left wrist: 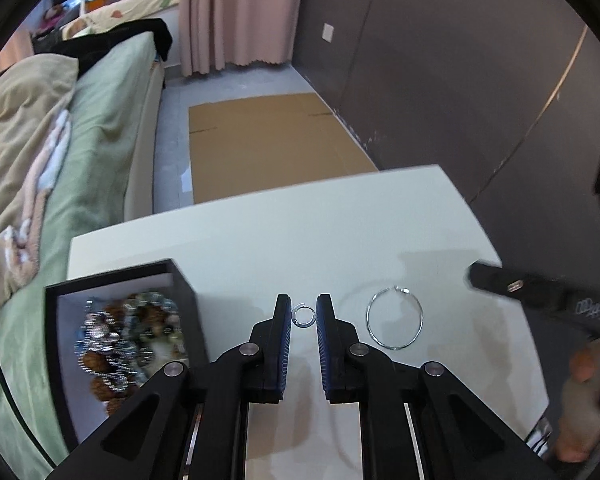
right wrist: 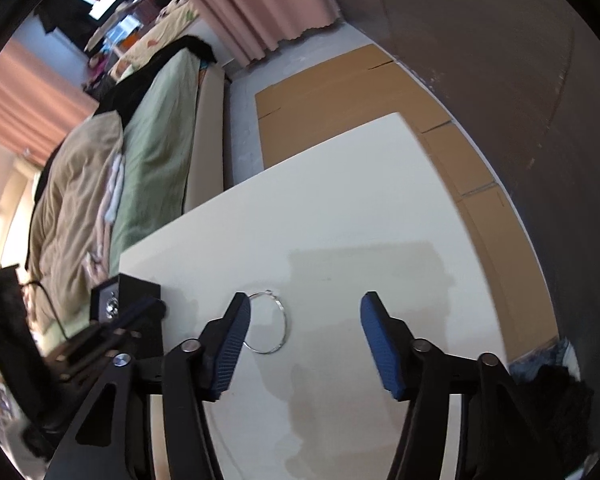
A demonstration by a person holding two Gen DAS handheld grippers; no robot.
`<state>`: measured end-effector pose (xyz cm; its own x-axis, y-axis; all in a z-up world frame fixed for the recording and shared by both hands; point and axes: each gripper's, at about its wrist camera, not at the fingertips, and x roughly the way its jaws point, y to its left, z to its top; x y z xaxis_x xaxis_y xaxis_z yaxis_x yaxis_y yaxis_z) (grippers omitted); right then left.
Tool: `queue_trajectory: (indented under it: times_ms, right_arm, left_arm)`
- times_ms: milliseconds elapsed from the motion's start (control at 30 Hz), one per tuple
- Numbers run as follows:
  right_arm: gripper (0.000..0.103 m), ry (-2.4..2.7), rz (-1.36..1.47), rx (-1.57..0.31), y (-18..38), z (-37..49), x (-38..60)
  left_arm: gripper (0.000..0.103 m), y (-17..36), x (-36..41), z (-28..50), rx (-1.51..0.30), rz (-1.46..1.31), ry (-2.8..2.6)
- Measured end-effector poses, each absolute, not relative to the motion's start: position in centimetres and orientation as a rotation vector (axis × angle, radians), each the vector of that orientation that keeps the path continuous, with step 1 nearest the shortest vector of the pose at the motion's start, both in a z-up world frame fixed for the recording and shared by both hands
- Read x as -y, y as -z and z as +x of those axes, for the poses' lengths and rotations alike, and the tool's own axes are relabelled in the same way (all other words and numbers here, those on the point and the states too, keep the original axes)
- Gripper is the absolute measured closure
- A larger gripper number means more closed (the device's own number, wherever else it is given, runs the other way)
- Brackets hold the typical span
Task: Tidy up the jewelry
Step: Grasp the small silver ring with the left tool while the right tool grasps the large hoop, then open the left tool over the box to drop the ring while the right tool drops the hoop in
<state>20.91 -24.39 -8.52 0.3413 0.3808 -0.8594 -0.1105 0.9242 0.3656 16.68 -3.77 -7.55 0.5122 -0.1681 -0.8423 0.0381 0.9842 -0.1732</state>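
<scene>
A small silver ring (left wrist: pixel 303 315) lies on the white table (left wrist: pixel 284 236) between the tips of my left gripper (left wrist: pixel 304 312). The jaws stand narrowly apart on either side of it and do not seem to touch it. A large silver hoop (left wrist: pixel 395 317) lies just to its right. A black box (left wrist: pixel 184 300) with a white lining holds a heap of jewelry (left wrist: pixel 128 340) at the left. My right gripper (right wrist: pixel 304 312) is wide open and empty above the table, with the hoop (right wrist: pixel 268 322) by its left finger. The box (right wrist: pixel 136 286) shows at the left.
A bed with green sheet (left wrist: pixel 100 120) and beige blanket stands left of the table. Flat cardboard (left wrist: pixel 276 144) lies on the floor beyond the table. A dark wall (left wrist: pixel 460 60) runs along the right. The right gripper's body (left wrist: pixel 540 292) enters at the right edge.
</scene>
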Motion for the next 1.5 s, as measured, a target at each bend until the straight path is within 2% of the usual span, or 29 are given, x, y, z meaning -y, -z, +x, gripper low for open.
queue_trajectory:
  times_ms: [67, 167, 700, 733, 767, 867, 1033, 1233, 1300, 1367, 1433, 1500]
  right_arm:
    - [0.057, -0.329, 0.233, -1.193, 9.1, 21.1, 23.3]
    - [0.064, -0.334, 0.193, -1.215, 10.1, 21.3, 22.1]
    - [0.069, -0.275, -0.090, -1.173, 11.8, 21.5, 17.0]
    - [0.076, -0.270, -0.111, -1.165, 11.8, 21.5, 16.7]
    - [0.089, -0.267, -0.129, -1.159, 11.8, 21.6, 16.5]
    - [0.098, -0.254, -0.129, -1.159, 11.7, 21.7, 16.8]
    - [0.098, -0.312, 0.079, -1.201, 11.3, 21.8, 18.6]
    - [0.098, -0.425, 0.230, -1.153, 9.4, 20.7, 18.1]
    - [0.099, -0.460, 0.256, -1.135, 8.7, 20.2, 17.5]
    - [0.098, -0.508, 0.289, -1.120, 8.0, 19.7, 16.6]
    - [0.098, -0.546, 0.304, -1.105, 7.4, 19.3, 15.6]
    - [0.098, -0.588, 0.315, -1.091, 6.8, 18.9, 14.4]
  left_arm:
    - [0.090, 6.7, 3.0, 16.3, -1.009, -0.158, 0.128]
    - [0.090, 5.9, 2.0, 16.0, -0.993, -0.185, 0.127]
    - [0.090, 3.8, -3.7, 13.5, -0.951, -0.293, 0.071]
    - [0.090, 3.9, -4.0, 13.4, -0.954, -0.298, 0.064]
    - [0.090, 3.9, -4.3, 13.2, -0.959, -0.303, 0.058]
    - [0.090, 4.1, -5.1, 12.9, -0.969, -0.310, 0.045]
    - [0.090, 4.3, -6.3, 12.3, -0.983, -0.333, 0.022]
    - [0.089, 4.4, -7.6, 11.7, -0.999, -0.386, 0.023]
    - [0.079, 4.6, -7.9, 11.7, -1.020, -0.408, 0.027]
    - [0.041, 4.6, -8.5, 11.5, -1.014, -0.430, 0.012]
    - [0.027, 4.0, -9.0, 11.0, -0.975, -0.447, 0.008]
    - [0.027, 3.4, -9.2, 10.7, -0.955, -0.445, 0.003]
